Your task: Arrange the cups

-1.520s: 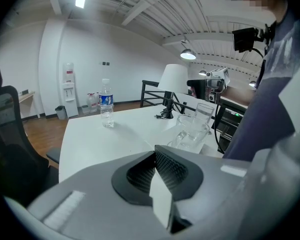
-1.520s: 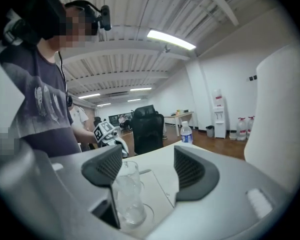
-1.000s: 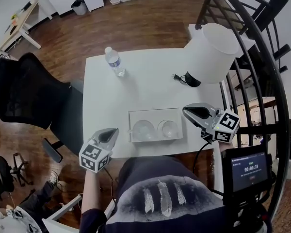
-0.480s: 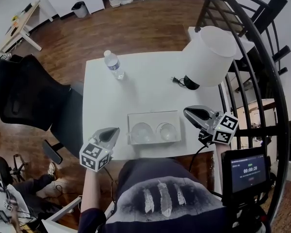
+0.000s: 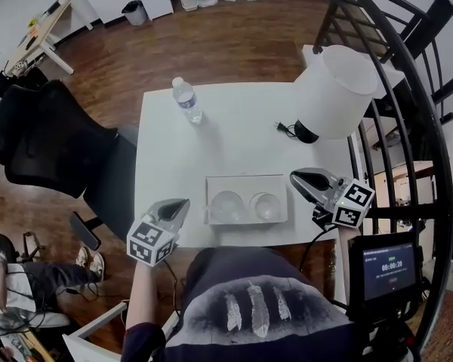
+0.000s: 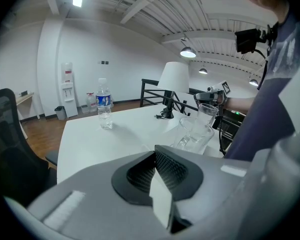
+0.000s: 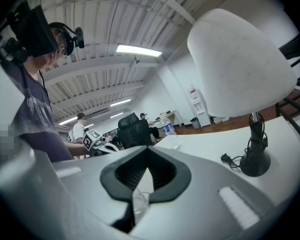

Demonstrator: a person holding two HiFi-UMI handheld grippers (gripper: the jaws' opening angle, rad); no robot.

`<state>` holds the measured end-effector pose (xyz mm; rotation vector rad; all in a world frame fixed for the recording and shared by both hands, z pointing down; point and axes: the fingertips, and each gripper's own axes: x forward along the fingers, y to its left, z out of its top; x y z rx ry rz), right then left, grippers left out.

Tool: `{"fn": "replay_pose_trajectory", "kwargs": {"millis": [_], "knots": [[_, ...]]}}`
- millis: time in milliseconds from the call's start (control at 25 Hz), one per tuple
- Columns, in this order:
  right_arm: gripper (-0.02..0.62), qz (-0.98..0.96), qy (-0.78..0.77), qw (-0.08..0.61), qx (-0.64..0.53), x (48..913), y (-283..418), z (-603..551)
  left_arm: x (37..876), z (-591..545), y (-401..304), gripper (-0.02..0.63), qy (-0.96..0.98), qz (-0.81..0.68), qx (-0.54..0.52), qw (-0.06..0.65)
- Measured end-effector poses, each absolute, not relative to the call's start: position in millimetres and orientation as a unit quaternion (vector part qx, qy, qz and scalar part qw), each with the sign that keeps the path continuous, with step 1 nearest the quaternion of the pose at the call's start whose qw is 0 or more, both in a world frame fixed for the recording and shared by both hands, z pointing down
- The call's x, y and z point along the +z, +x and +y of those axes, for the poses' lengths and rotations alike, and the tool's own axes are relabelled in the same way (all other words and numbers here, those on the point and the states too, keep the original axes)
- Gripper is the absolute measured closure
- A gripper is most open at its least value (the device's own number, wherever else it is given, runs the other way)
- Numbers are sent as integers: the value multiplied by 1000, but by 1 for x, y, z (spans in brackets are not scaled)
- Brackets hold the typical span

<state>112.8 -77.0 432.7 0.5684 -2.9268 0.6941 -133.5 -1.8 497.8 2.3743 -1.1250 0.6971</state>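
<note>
Two clear glass cups stand side by side on a white tray [image 5: 245,181] near the table's front edge: the wider cup [image 5: 227,205] on the left, the narrower cup [image 5: 265,204] on the right. In the left gripper view both cups [image 6: 196,129] show beyond the jaws. My left gripper [image 5: 183,204] hovers left of the tray, shut and empty. My right gripper [image 5: 296,176] sits just right of the tray, also shut with nothing held. Through the right gripper view a cup [image 7: 140,201] shows below the shut jaws.
A water bottle [image 5: 187,100] stands at the table's far left. A white lamp [image 5: 334,89] with a black base and cord occupies the far right. A black office chair [image 5: 53,149] is left of the table, a black railing [image 5: 415,127] right.
Both grippers stay where they were beside the tray. Only the head camera has shifted slightly, moving the scene a little rightward and downward in the picture.
</note>
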Motion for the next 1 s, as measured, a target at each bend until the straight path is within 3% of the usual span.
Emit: {"fn": "replay_pose_trajectory", "kwargs": {"millis": [1000], "knots": [[592, -949, 196, 57, 240, 450, 109, -84, 498, -6, -142, 591, 855, -399, 252, 215]]}}
